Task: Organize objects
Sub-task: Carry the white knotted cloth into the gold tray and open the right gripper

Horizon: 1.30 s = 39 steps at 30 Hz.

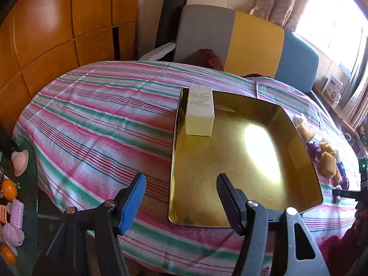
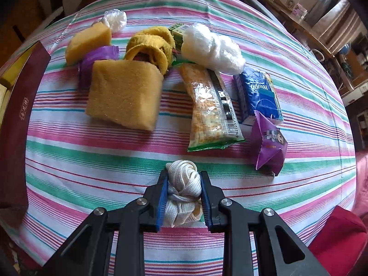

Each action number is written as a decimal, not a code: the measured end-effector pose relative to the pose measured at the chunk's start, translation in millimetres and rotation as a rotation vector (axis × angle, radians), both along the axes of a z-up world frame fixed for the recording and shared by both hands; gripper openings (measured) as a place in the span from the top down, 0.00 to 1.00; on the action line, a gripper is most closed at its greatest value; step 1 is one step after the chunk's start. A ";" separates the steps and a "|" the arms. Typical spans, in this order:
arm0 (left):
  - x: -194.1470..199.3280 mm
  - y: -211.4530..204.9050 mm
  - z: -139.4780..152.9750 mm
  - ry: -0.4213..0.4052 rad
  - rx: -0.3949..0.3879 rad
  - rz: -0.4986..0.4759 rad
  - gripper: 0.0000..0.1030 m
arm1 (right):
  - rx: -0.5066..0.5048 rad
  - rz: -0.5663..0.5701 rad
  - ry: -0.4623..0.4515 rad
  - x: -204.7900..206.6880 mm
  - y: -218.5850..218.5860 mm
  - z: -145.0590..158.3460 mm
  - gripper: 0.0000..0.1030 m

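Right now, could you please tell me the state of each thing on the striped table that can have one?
Left gripper: fingers open, nothing between them.
Right gripper: fingers shut on the knotted white woven strap bundle.
Gold rectangular metal tin: open, no lid on it.
Cream cardboard box: closed, lying in the tin's far left corner.
Green-edged clear cracker packet: sealed, lying flat.
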State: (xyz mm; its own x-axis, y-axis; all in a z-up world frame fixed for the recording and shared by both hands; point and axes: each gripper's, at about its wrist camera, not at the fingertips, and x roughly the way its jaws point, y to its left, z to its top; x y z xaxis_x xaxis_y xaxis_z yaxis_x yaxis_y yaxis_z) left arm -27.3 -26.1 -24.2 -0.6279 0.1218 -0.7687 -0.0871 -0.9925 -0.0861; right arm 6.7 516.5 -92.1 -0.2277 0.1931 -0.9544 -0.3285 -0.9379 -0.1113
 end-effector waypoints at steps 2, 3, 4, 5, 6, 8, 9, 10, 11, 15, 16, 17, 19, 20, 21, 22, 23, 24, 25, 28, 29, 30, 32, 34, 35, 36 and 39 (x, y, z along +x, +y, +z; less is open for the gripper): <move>2.6 3.0 -3.0 -0.006 -0.008 -0.004 0.38 | 0.001 -0.001 0.001 -1.1 -0.4 1.9 0.74; 4.0 3.6 -5.0 -0.013 -0.007 -0.005 0.38 | 0.003 -0.001 0.001 -1.8 0.7 2.7 0.74; 5.4 4.4 -6.0 -0.014 -0.009 -0.004 0.38 | 0.007 -0.002 0.002 -2.6 -7.7 -0.9 0.74; 6.0 5.3 -7.2 -0.017 -0.014 -0.006 0.38 | 0.011 -0.002 0.003 -1.4 -10.2 -1.7 0.74; 7.0 6.0 -8.4 -0.020 -0.018 -0.009 0.38 | 0.016 0.000 0.004 5.4 -15.7 -7.1 0.74; 9.3 5.9 -9.2 -0.022 -0.015 -0.011 0.38 | 0.026 0.000 0.005 7.1 -34.2 -8.0 0.74; 9.8 5.9 -9.6 -0.023 -0.015 -0.014 0.38 | 0.030 0.001 0.005 6.8 -35.3 -7.9 0.74; 10.1 6.0 -10.1 -0.026 -0.016 -0.015 0.38 | 0.034 0.000 0.006 8.3 -37.1 -9.1 0.74; 10.3 5.8 -10.4 -0.028 -0.014 -0.014 0.38 | 0.037 0.000 0.007 9.1 -38.6 -9.2 0.74; 10.5 5.5 -12.0 -0.030 -0.019 -0.014 0.38 | 0.054 -0.006 0.012 10.7 -44.3 -7.5 0.74; 10.4 5.0 -12.8 -0.034 -0.017 -0.015 0.38 | 0.055 -0.009 0.014 11.1 -44.9 -7.3 0.74; 10.1 4.5 -13.5 -0.038 -0.015 -0.017 0.38 | 0.056 -0.012 0.016 11.2 -45.7 -6.5 0.74; 9.8 3.4 -13.9 -0.044 -0.011 -0.016 0.38 | 0.059 -0.019 0.020 11.5 -47.5 -5.0 0.74; 9.9 3.2 -13.8 -0.044 -0.008 -0.018 0.38 | 0.052 -0.024 0.022 11.7 -48.2 -2.8 0.75; 9.9 3.3 -13.9 -0.042 -0.011 -0.018 0.38 | 0.034 -0.030 0.034 12.1 -49.2 1.7 0.75; 10.2 3.3 -13.8 -0.038 -0.017 -0.016 0.38 | 0.030 -0.033 0.057 12.6 -51.9 9.8 0.75; 10.2 2.9 -13.8 -0.038 -0.017 -0.015 0.38 | 0.036 -0.033 0.081 12.6 -56.2 19.5 0.75; 9.4 2.3 -13.8 -0.040 -0.013 -0.015 0.38 | 0.033 -0.030 0.114 12.2 -61.5 31.9 0.75; 8.9 1.4 -14.3 -0.043 -0.010 -0.012 0.38 | 0.018 -0.021 0.152 11.2 -68.5 45.8 0.75; 7.6 -2.0 -15.8 -0.051 0.002 -0.005 0.38 | -0.035 0.056 0.261 2.6 -102.1 84.7 0.75; 6.8 -3.2 -16.4 -0.055 0.006 -0.005 0.38 | -0.060 0.092 0.289 -1.4 -114.8 94.0 0.75; 5.8 -4.9 -17.2 -0.062 0.011 -0.001 0.38 | -0.091 0.129 0.314 -5.8 -134.1 101.4 0.75; 2.8 -11.3 -19.0 -0.079 0.031 0.007 0.38 | -0.162 0.208 0.336 -20.9 -181.0 107.8 0.74; -1.0 -22.4 -18.5 -0.088 0.047 0.044 0.38 | -0.249 0.294 0.334 -39.9 -226.4 104.7 0.74; -2.1 -28.1 -18.2 -0.090 0.056 0.060 0.38 | -0.285 0.334 0.322 -48.5 -249.0 100.9 0.74; -3.8 -34.7 -17.6 -0.091 0.073 0.077 0.38 | -0.315 0.381 0.306 -56.1 -272.4 96.0 0.74; -8.0 -51.2 -17.5 -0.092 0.107 0.118 0.38 | -0.349 0.472 0.267 -79.6 -334.8 78.7 0.74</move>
